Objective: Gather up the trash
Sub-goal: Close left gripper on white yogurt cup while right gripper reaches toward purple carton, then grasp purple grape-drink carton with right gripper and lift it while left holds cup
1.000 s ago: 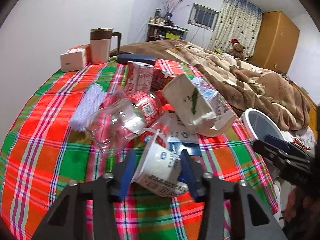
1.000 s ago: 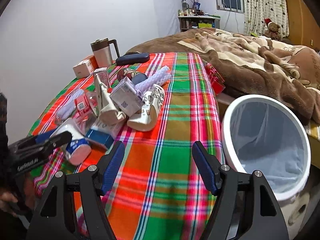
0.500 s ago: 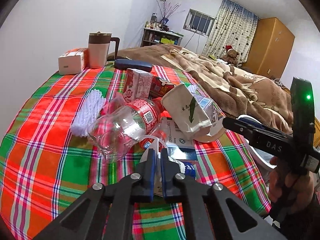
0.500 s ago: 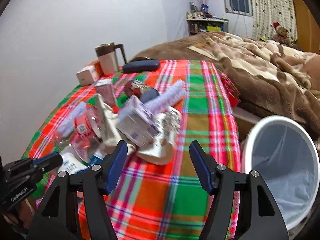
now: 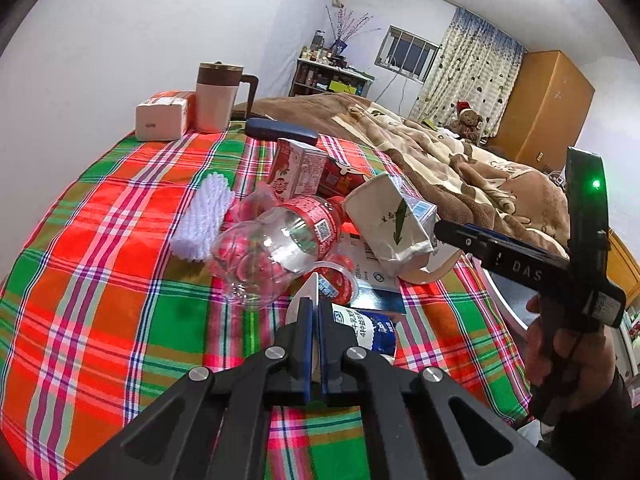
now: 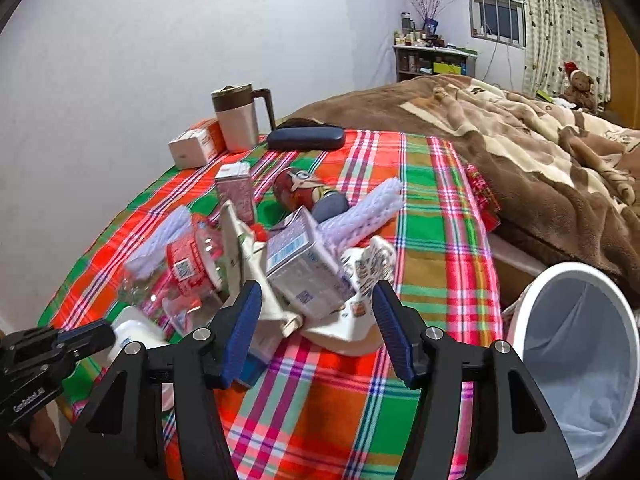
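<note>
Left wrist view: fingers [image 5: 306,340] of left gripper [image 5: 314,316] pressed together, pinching the thin white rim of the yogurt cup [image 5: 366,330], cup body just right of the pads, low over the plaid worktop [image 5: 100,280]; cannot tell whether lifted free. Just beyond the tips, clear plastic bottle [image 5: 276,248] and crushed paper cup [image 5: 388,220] in the trash heap. Right wrist view: right gripper [image 6: 316,320] spread wide but closing, pads pressing on nothing, purple carton [image 6: 300,268] lying in the gap just ahead of the tips. White bin [image 6: 600,280] off to the right of those fingers, beside the worktop's edge. Probably best: hold the pinch firm, since a thin rim could slip or tear; raise the cup clear of the heap before swinging toward the bin; centre the carton's flat sides between the right pads before squeezing, without snagging neighbouring litter.
</note>
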`<state>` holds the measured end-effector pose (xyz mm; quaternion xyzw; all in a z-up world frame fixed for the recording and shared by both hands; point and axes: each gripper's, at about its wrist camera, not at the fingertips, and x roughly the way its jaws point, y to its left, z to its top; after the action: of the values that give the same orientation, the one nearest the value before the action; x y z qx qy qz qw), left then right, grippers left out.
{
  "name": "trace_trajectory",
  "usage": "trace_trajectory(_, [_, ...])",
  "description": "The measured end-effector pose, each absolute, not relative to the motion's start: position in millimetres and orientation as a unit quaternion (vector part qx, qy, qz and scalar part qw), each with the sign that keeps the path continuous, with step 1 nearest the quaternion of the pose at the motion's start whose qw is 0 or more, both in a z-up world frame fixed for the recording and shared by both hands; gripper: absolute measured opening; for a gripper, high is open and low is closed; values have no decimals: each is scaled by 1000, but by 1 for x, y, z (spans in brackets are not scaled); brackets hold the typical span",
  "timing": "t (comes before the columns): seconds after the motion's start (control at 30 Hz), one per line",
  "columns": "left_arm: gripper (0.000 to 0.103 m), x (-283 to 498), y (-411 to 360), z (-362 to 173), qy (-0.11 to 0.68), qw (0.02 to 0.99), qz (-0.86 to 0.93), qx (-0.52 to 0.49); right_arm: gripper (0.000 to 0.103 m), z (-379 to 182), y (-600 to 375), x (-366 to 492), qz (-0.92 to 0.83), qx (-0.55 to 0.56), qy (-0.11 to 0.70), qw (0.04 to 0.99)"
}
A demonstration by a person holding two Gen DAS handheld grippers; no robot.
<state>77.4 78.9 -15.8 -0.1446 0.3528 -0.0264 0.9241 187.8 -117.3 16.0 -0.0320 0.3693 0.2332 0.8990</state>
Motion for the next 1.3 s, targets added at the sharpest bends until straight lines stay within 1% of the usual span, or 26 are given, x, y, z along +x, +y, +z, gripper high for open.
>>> trace_trajectory(0.07, [2,77,81,-16,352,924,-25,-147,57,16,-116,193,230,-37,367,901])
trace_trajectory(0.4, [2,78,85,-19,354,922,-27,-152,57,5,-95,201,254,-83,381,885])
trace_trajectory(0.6, [2,79,84,-19,354,922,-28,-152,61,7,-84,198,276,-115,371,879])
trace_trajectory(0.67, [2,79,84,-20,354,922,-28,-153,62,7,-82,201,283,-113,376,875])
trace_trajectory(0.87, [2,78,86,-20,352,922,-32,-156,63,-1,-86,218,269,-53,413,868])
trace_trajectory(1.03, [2,80,87,-22,350,923,-39,-158,63,-10,-78,219,255,-69,425,866])
trace_trajectory(1.23, [2,82,85,-23,351,922,-44,-155,63,-11,-81,225,247,-42,440,862])
trace_trajectory(1.3, [2,82,84,-22,351,922,-43,-155,61,-11,-80,224,245,-48,438,863])
